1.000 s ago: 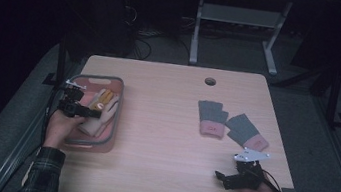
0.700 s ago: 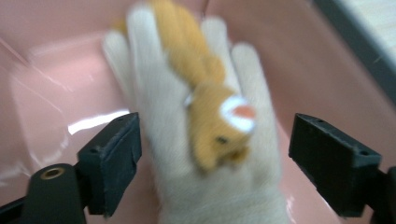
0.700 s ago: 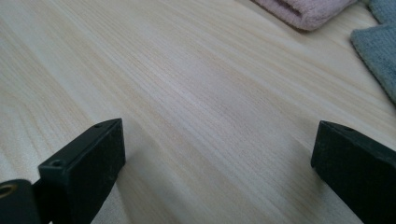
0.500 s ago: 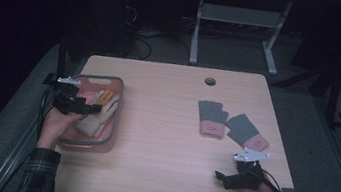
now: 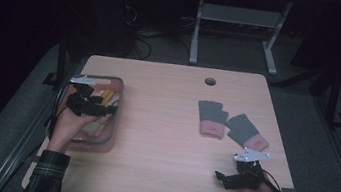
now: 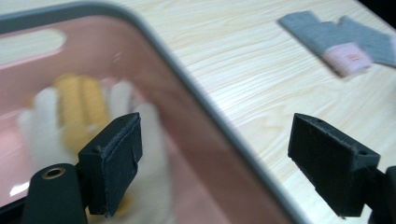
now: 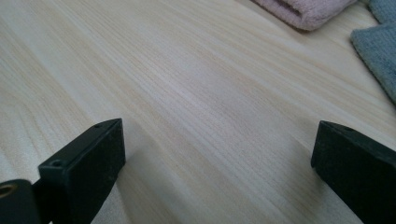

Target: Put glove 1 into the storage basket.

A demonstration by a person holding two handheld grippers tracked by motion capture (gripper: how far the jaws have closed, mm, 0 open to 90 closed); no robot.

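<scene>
Now my left tool (image 5: 106, 108) has just been opening, nothing between its jaws, over the pink bin (image 5: 114, 118) holding the white-and-yellow gloves (image 6: 88, 112). Right tool (image 5: 222, 178) rests released on the surface (image 5: 162, 140). I'd lift clear, then cross to the grey gloves (image 5: 227, 124).

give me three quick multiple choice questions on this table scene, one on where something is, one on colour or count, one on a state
1. Where does the left gripper hover?
A. over the pink bin
B. over the grey gloves
C. beside the table's hole

2. What colour are the grey gloves' cuffs?
A. green
B. pink
C. black

3. How do the right gripper's jaws stand?
A. open, nothing between them
B. shut on a glove
C. shut on the bin's rim

Key: 1 A, its jaws hang above the bin's rim. 2 B, pink bands end both gloves. 3 A, bare table shows between them.
</scene>
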